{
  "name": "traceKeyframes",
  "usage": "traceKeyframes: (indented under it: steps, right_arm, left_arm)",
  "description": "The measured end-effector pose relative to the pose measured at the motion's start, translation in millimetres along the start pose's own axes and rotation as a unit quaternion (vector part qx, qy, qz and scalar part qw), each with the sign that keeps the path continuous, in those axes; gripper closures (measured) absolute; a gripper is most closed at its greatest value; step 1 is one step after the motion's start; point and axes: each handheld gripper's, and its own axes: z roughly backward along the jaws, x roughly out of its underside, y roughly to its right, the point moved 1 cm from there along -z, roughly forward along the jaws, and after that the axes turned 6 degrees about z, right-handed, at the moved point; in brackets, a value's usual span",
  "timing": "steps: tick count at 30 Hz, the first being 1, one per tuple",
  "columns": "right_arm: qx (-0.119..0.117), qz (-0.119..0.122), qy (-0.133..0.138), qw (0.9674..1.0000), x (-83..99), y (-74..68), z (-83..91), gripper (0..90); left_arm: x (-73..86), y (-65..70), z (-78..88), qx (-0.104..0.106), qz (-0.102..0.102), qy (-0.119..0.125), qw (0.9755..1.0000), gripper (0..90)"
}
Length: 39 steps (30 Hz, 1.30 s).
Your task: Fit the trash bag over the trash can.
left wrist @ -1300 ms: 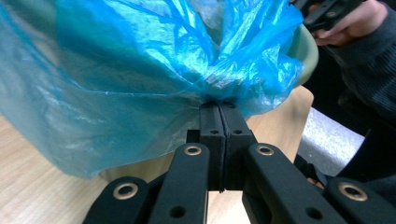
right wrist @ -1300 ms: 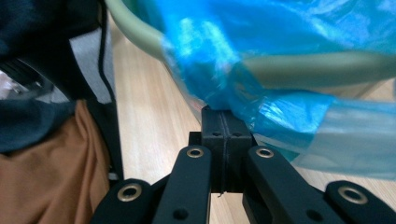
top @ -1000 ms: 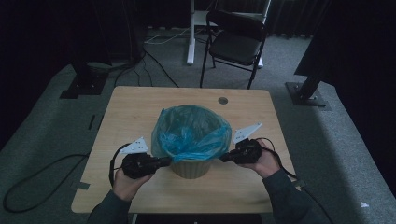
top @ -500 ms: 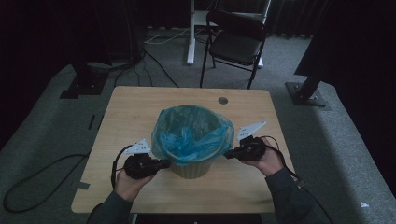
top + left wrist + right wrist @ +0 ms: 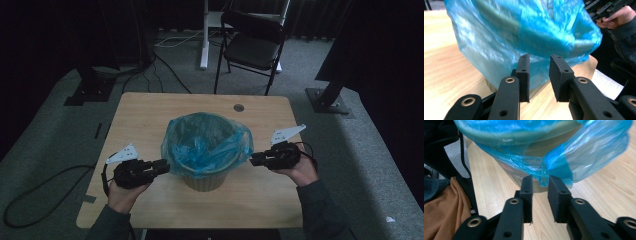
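While two claws flank it, one blue bag (image 5: pixel 207 142) lines one bin (image 5: pixel 205 181).
Left claw (image 5: pixel 161 166) and right claw (image 5: pixel 256 160) have just been opening, now narrowly parted, empty.

My left gripper (image 5: pixel 161 166) sits just beside the blue bag (image 5: pixel 207 142) draped over the tan bin (image 5: pixel 205 181); my right gripper (image 5: pixel 255 159) sits opposite. Both jaws have just been opening (nothing visibly pinched). Bin stands mid-table (image 5: pixel 140 115), black chair (image 5: pixel 252 42) behind.

Wooden table (image 5: pixel 145 120), bag-lined bin (image 5: pixel 205 175) standing centrally
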Motion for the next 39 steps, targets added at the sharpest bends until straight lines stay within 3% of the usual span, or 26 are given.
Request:
traceKeyframes:
  steps: [10, 11, 14, 16, 17, 24, 28, 31, 35, 39]
  right_arm:
    - [0.017, -0.002, 0.040, 0.9990, -15.7, 1.5, 16.8, 66.6]
    - [0.020, 0.000, 0.053, 0.9984, -24.0, 1.5, 18.2, 65.7]
    - [0.029, 0.002, 0.066, 0.9974, -34.9, 1.5, 18.2, 64.2]
    - [0.032, 0.003, 0.070, 0.9970, -38.6, 1.2, 17.8, 64.2]
    - [0.035, 0.007, 0.076, 0.9965, -46.0, 1.0, 16.2, 64.2]
    - [0.052, 0.003, 0.077, 0.9956, -62.5, 7.1, 2.0, 60.0]
    - [0.066, -0.009, 0.060, 0.9959, -64.0, 14.9, -8.5, 59.1]
    - [0.067, -0.024, 0.055, 0.9959, -62.9, 22.0, -15.2, 58.2]
    - [0.078, -0.036, 0.046, 0.9952, -60.4, 29.0, -20.8, 62.3]
    - [0.073, -0.046, 0.045, 0.9953, -61.1, 31.5, -23.5, 75.6]
  left_arm:
    - [-18.7, 1.9, 2.1, -0.017, -0.009, 0.021, 0.9996, 60.3]
    - [-31.7, 3.3, 1.6, -0.028, -0.016, 0.030, 0.9990, 57.8]
    - [-44.0, 3.2, -1.6, -0.041, -0.025, 0.037, 0.9982, 55.2]
    - [-44.0, 3.2, -1.6, -0.041, -0.025, 0.037, 0.9982, 54.7]
    - [-54.6, 0.8, -9.1, -0.049, -0.027, 0.034, 0.9978, 53.3]
    - [-67.7, -2.7, -30.0, -0.073, -0.029, 0.021, 0.9967, 51.5]
    - [-69.5, -8.6, -41.4, -0.099, -0.022, 0.012, 0.9948, 50.8]
    - [-69.5, -12.4, -46.5, -0.100, -0.008, 0.013, 0.9949, 53.4]
    - [-71.5, -13.9, -49.9, -0.109, -0.006, 0.014, 0.9939, 60.3]
    - [-73.0, -20.1, -50.5, -0.126, 0.000, 0.023, 0.9917, 75.7]
